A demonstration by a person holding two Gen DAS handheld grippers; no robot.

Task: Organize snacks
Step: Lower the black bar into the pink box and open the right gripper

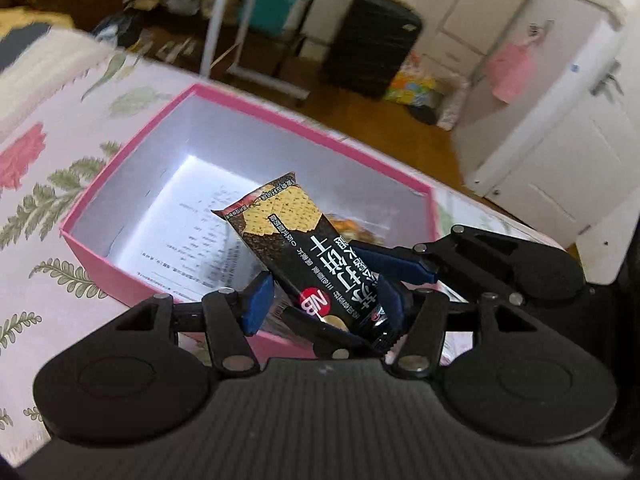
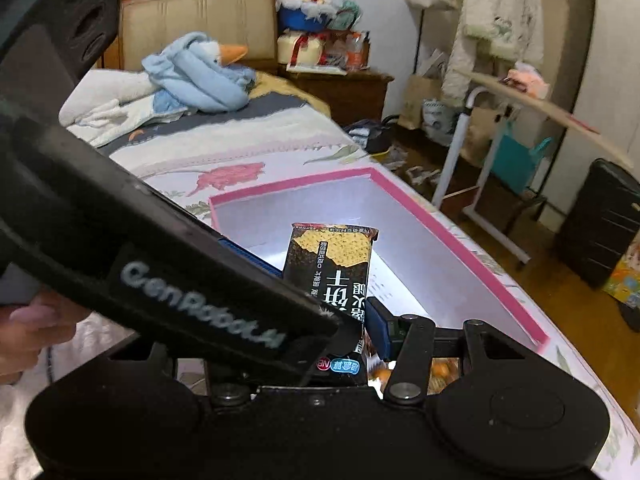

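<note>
Left claw [image 1: 320, 296] clamped on a black cracker packet [image 1: 296, 240]; right claw [image 2: 332, 312] clamped on a like cracker packet [image 2: 332, 264]. Both held over the open pink box [image 1: 132, 136] on the floral bedspread [image 1: 44, 184]. Printed sheet [image 1: 188, 236] inside the box.

Bed [image 2: 280, 152] with floral quilt carries everything. Open pink box [image 1: 132, 276] sits directly on the quilt near the edge. Toward the headboard: blue plush goose [image 2: 200, 76] and white blanket [image 2: 112, 100].
</note>
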